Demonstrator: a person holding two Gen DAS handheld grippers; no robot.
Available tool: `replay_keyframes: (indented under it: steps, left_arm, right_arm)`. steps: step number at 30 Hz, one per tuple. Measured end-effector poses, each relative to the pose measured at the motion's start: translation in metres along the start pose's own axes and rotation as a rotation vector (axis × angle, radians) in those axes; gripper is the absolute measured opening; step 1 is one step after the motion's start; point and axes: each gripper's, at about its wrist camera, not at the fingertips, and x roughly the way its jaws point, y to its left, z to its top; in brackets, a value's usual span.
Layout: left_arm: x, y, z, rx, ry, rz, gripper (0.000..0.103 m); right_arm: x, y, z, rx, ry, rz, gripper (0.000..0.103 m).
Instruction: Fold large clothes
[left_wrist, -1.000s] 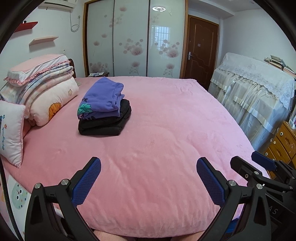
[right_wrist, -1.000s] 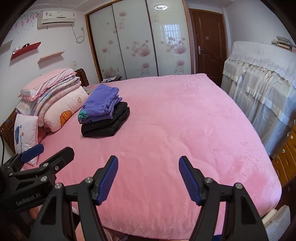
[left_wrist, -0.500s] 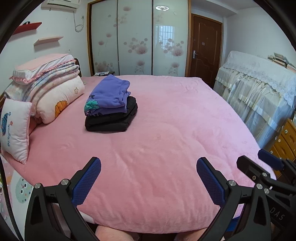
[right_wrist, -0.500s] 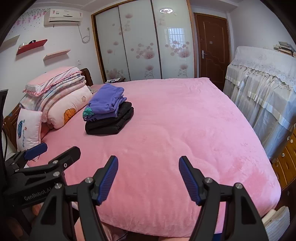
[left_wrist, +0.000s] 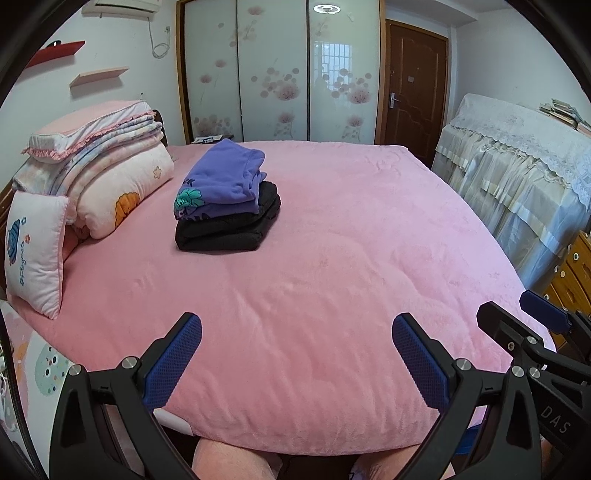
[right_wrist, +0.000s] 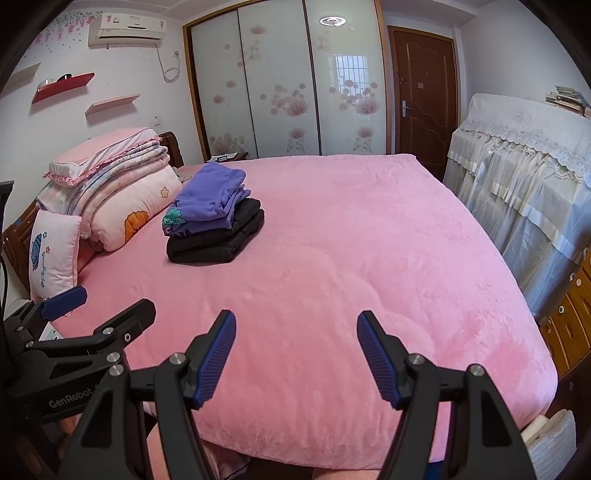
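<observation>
Here, both tools hang over the near edge of the pink bed (left_wrist: 332, 258) with nothing between their fingers: the left gripper (left_wrist: 295, 354) stands with its blue pads spread wide and empty, and the right gripper (right_wrist: 297, 354) likewise has its jaws parted over bare cover. The task's things, two folded garments, lie stacked toward the head of the bed, a purple garment (left_wrist: 221, 181) resting on a black garment (left_wrist: 229, 225), just beside the bedding pile (left_wrist: 103, 166) and well apart from both grippers. No unfolded piece is visible on the cover, so the step in hand appears to be a pause between pieces, or the end of the work. Should another large piece come, it would best be spread flat on the open middle of the bed, each gripper pinching one corner, so that the edges meet squarely and the finished stack is not disturbed. Count: two grippers, two folded garments, one small cushion (left_wrist: 35, 251), one three-panel wardrobe (left_wrist: 280, 74), one door (left_wrist: 415, 88).
</observation>
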Motion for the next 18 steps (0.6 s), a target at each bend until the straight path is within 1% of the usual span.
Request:
replay_keyframes:
  steps: [8, 18]
  left_arm:
    - [-0.0043, -0.0026, -0.0041, 0.011, -0.015, 0.04, 0.102]
    - [-0.0036, -0.0006, -0.006, -0.001, -0.002, 0.033, 0.102]
  right_arm:
    - [0.0013, -0.0004, -0.0042, -0.002, 0.004, -0.002, 0.068]
    - [0.0019, 0.0001, -0.0085, -0.001, 0.006, -0.002, 0.068]
